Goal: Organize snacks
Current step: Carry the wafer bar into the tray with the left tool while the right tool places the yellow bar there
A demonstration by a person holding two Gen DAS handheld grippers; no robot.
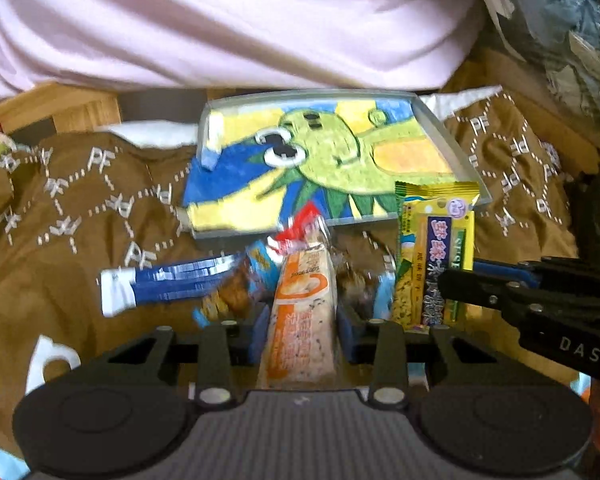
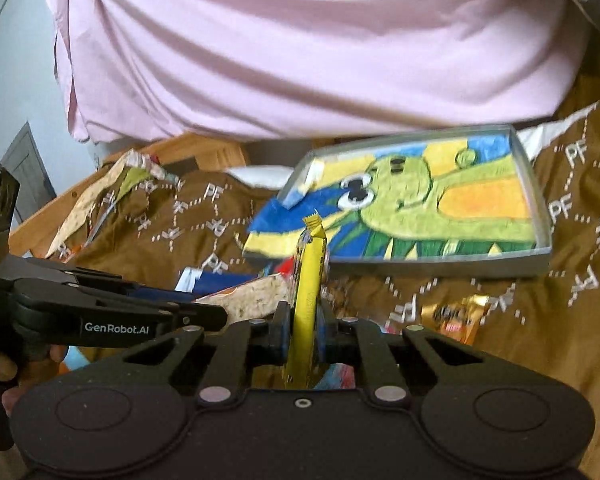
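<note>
My left claw (image 1: 302, 316) is clenched on an orange-and-white snack packet (image 1: 304, 312), which stands up the middle of the left wrist view between the blue pads. My right claw (image 2: 302, 332) is clamped on a yellow snack packet (image 2: 308, 300), seen edge-on at the centre of the right wrist view with its crimped top pointing up; in the left wrist view the same packet shows its printed face at centre right. Both packets are held up in front of the tray (image 1: 456, 148), a shallow grey-rimmed box lined with a bright cartoon picture, which sits in the upper middle of each frame on a brown patterned cloth (image 1: 60, 208). As far as I can see, nothing lies inside the tray, so I judge the sorting is at its start: two snacks are in hand and none is put away. Loose packets remain on the cloth: a blue-and-white one (image 1: 168, 286) at centre left of the left wrist view, a blurred blue one with brownish contents (image 1: 236, 292) just beside my left claw, and a gold-coloured wrapper (image 2: 456, 316) at lower right of the right wrist view. More crumpled wrappers (image 2: 112, 196) lie at the left of that view, though whether they belong to the job I cannot tell.
</note>
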